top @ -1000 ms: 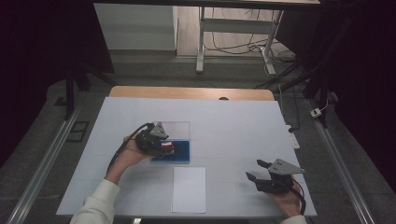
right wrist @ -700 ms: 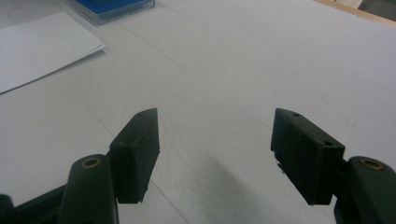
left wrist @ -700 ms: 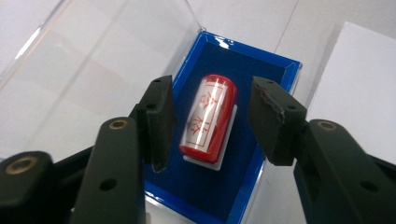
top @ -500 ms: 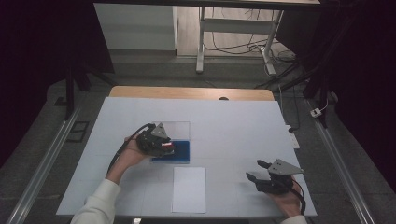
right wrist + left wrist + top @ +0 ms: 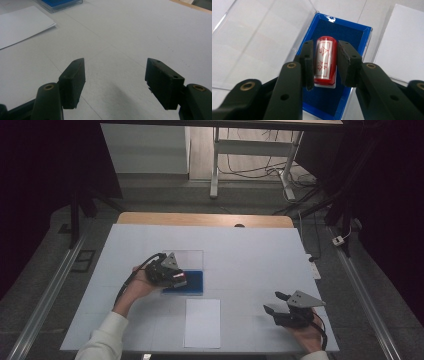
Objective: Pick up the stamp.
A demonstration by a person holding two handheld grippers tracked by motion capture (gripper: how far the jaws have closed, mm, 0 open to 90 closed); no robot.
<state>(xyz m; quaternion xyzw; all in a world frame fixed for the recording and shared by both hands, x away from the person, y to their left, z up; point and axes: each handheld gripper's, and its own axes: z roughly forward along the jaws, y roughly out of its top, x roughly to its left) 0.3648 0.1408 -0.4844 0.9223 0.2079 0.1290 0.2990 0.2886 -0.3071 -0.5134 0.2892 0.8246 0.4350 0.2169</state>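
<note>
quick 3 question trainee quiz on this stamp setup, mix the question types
1. True or false: the left gripper has its jaws shut on the red stamp.
2. What lies directly under the stamp? A) the white paper sheet B) the blue ink pad case C) bare table
3. In one word, how do the jaws of the right gripper stand?

Key
1. True; the jaws have just been closing and now press the stamp's sides.
2. B, the blue ink pad case, its clear lid flipped open. The white paper sheet lies nearer the person.
3. Open, over the table.
</note>
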